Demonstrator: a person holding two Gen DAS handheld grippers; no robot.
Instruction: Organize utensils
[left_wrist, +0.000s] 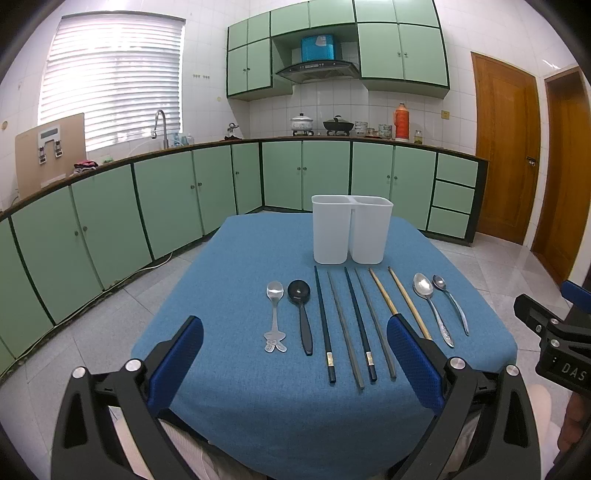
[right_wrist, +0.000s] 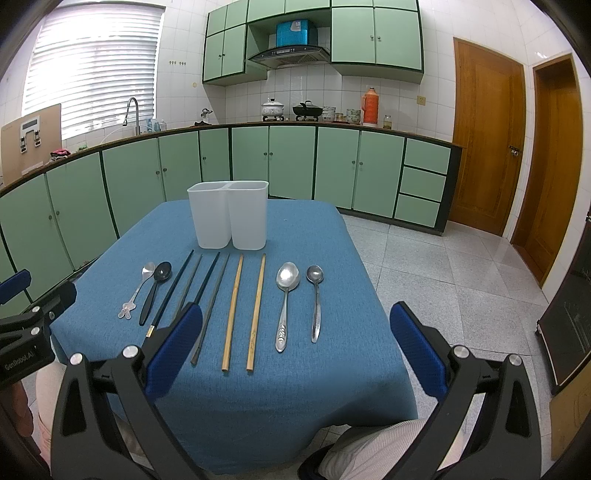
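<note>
Both my left hand-held gripper (left_wrist: 295, 365) and right hand-held gripper (right_wrist: 295, 354) gape empty, so I'd pinch these thin, stiff, slippery chopsticks (right_wrist: 232, 314) mid-shaft.

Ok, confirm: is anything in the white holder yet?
No, the holder looks empty; spoons and chopsticks all lie on the blue cloth.

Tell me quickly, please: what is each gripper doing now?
Left gripper: jaws wide open, holding nothing.
Right gripper: jaws wide open, holding nothing.
</note>
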